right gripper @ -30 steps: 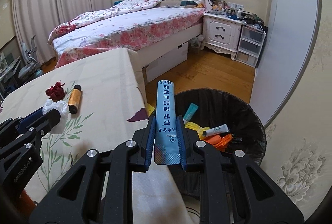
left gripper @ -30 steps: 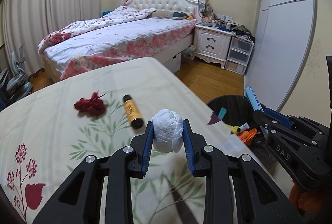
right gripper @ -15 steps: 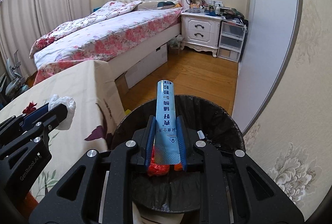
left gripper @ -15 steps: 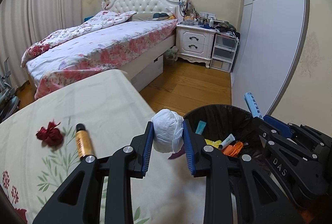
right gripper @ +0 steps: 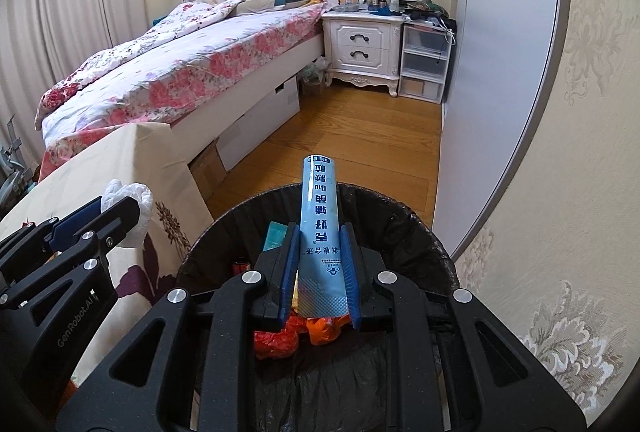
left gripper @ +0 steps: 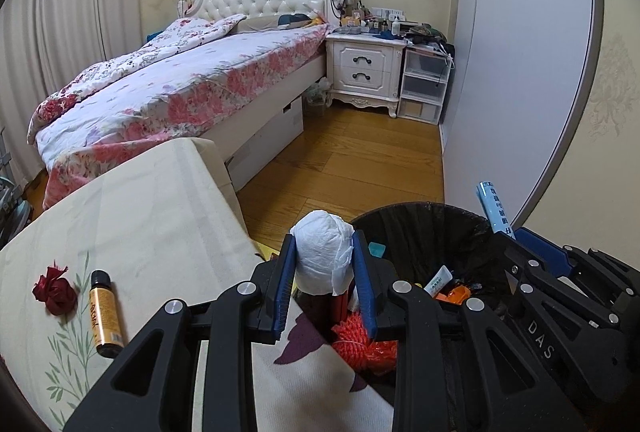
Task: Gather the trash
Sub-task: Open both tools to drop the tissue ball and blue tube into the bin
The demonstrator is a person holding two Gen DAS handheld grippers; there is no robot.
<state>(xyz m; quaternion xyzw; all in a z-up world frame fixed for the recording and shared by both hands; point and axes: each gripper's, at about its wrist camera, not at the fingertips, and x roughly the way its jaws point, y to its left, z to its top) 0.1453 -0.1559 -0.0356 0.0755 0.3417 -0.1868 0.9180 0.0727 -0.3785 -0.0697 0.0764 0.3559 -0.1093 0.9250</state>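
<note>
Left hand-held gripper (left gripper: 324,286): blue pads clamped on a crumpled white tissue wad (left gripper: 323,258), held at the near rim of the round black-lined trash bin (left gripper: 420,220). Wad looks light, soft, compressible; a mid-body pinch should suffice, and it should drop freely on release.

Right hand-held gripper (right gripper: 318,274): closed on the lower end of a pale blue printed sachet tube (right gripper: 320,228), upright above the bin opening. Probably light, thin, a bit slick; the hold is near the crimped end.

Bin already holds orange and red scraps.

Cream floral-cloth worktop (left gripper: 132,207), left of the bin, carries a dark red crumpled scrap (left gripper: 54,290) just beside a small amber bottle with black cap (left gripper: 103,314).

Room: floral-quilted bed (left gripper: 180,87), white nightstand (left gripper: 362,69), wood floor (left gripper: 352,159).
</note>
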